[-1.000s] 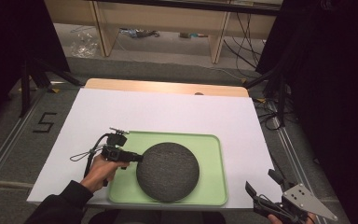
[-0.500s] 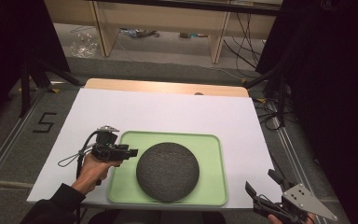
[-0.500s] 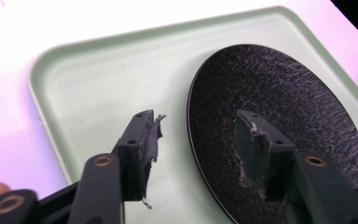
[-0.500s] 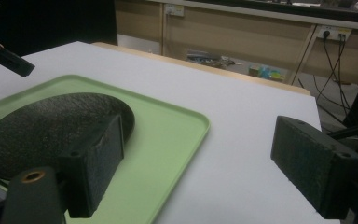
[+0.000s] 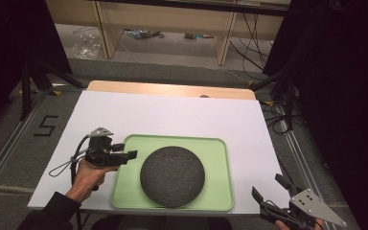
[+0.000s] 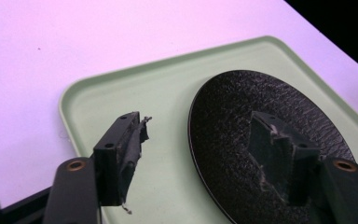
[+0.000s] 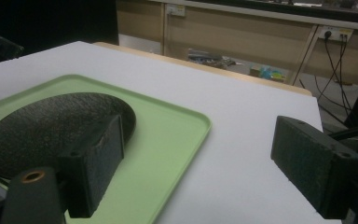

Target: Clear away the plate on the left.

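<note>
A: High view?
B: Dark round mat (image 5: 172, 176) lies flat in green tray (image 5: 219, 191), lower centre, on white bench (image 5: 172, 115). Left tongs (image 5: 128, 156) at lower left, just beside tray's left rim, jaws just been opening, nothing betw. them. Right tongs (image 5: 268, 201) bottom right, wide, empty.
A: Left gripper view?
B: Jaws apart above tray (image 6: 168, 84) & mat (image 6: 233, 121), not touching.
A: Right gripper view?
B: Wide; mat (image 7: 51, 126) at left, bench (image 7: 242, 130) betw. jaws.

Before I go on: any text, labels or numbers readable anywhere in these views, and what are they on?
"5": a black mark on the grey floor left of the table.
Nothing is printed on the green tray, the dark round mat or either gripper.
The things on the far shelf are too blurred to read.
</note>
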Demonstrator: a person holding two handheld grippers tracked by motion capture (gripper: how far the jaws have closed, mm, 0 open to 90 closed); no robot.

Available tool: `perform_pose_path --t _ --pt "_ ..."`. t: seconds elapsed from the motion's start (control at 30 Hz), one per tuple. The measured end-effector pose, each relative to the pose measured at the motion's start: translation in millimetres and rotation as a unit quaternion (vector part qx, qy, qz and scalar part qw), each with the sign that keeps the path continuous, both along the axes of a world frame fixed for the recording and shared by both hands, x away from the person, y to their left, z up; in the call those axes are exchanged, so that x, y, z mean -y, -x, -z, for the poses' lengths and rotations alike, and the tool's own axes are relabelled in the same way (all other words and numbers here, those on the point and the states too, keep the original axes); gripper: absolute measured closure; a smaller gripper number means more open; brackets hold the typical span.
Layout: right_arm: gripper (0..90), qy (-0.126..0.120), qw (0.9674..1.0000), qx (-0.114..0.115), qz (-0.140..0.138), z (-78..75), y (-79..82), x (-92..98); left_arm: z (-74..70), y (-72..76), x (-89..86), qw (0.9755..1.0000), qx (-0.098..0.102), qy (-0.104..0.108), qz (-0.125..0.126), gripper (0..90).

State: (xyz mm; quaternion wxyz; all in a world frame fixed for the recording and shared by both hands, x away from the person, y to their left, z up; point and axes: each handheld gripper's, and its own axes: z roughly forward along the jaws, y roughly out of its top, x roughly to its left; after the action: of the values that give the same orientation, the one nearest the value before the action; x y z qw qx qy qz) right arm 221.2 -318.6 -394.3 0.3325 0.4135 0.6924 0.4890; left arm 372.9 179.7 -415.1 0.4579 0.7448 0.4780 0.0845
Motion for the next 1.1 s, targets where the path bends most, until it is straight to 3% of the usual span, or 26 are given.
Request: perform_pose_path --t 0.33,0.6,0.83,0.93,1.07,1.1 --pt "17.8 -0.003 1.0000 0.005 -0.003 0.8 -1.0 -0.9 -3.2 8.2 -9.6 0.9995 0.029 0.001 -0.012 30.0" --pt "17.8 0.001 1.0000 0.001 -0.002 0.4 -0.4 -0.8 -5.3 15.7 -13.5 0.9993 0.035 0.009 -0.003 28.1" --pt "17.8 -0.003 1.0000 0.002 -0.007 0.8 -0.9 -1.6 -10.4 26.2 -14.0 0.9981 0.061 -0.001 0.003 25.1" --pt "17.8 0.005 1.0000 -0.005 -0.005 -0.1 0.3 -0.8 -11.3 30.8 -15.4 0.9978 0.065 0.009 0.002 22.9" --pt "17.8 -0.003 1.0000 0.002 -0.008 1.2 -0.9 -2.3 -12.6 38.0 -16.9 0.9974 0.071 0.013 0.004 21.7" --pt "17.8 0.006 0.9999 -0.006 -0.006 -0.1 0.4 -1.2 -13.1 40.2 -17.4 0.9971 0.075 0.011 0.008 21.5"
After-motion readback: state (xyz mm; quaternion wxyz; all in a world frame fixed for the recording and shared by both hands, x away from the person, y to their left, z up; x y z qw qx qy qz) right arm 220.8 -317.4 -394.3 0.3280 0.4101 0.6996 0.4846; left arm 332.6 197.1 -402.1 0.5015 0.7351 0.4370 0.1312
